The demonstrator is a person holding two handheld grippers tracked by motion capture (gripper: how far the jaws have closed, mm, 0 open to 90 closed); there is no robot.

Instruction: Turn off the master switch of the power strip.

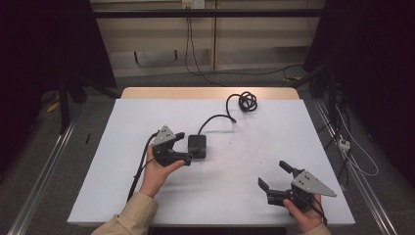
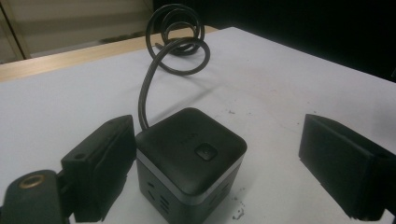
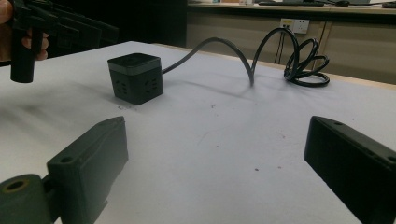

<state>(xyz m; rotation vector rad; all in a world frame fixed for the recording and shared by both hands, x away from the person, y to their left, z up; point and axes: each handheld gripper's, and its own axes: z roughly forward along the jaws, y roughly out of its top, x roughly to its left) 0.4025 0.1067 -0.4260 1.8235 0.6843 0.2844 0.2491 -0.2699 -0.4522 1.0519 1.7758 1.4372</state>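
Sits on the white-covered table (image 1: 122, 186), a little left of centre: a small black cube-shaped power strip (image 1: 197, 146) of hard plastic with rounded corners, a thin silver band under its top cap, a square button on top and socket slots in its side walls. Trails from its rear face a thick black rubber-sheathed cable (image 1: 215, 119), arching up off the cloth and ending in a loose coil (image 1: 246, 102) near the far wooden edge of the table. Straddles the cube at the moment: the left gripper (image 1: 188, 147), jaws wide apart and no clamp made, one pad just beside or perhaps brushing the cube's left wall in the left gripper view, the other pad well clear on the far side. Rests near the front right corner, well apart from the cube: the right gripper (image 1: 276, 175), likewise spread open with nothing between its pads. Probably handles as a rigid, fairly dense block, compact but not light for its size, with smooth and likely slippery faces; no give under pressure, little risk of breakage. Best taken across two opposite flat side walls, low and square, away from the rounded corners and off the top button. Worth expecting drag from the stiff, springy cable, likely to twist or tip the cube when lifted or slid.
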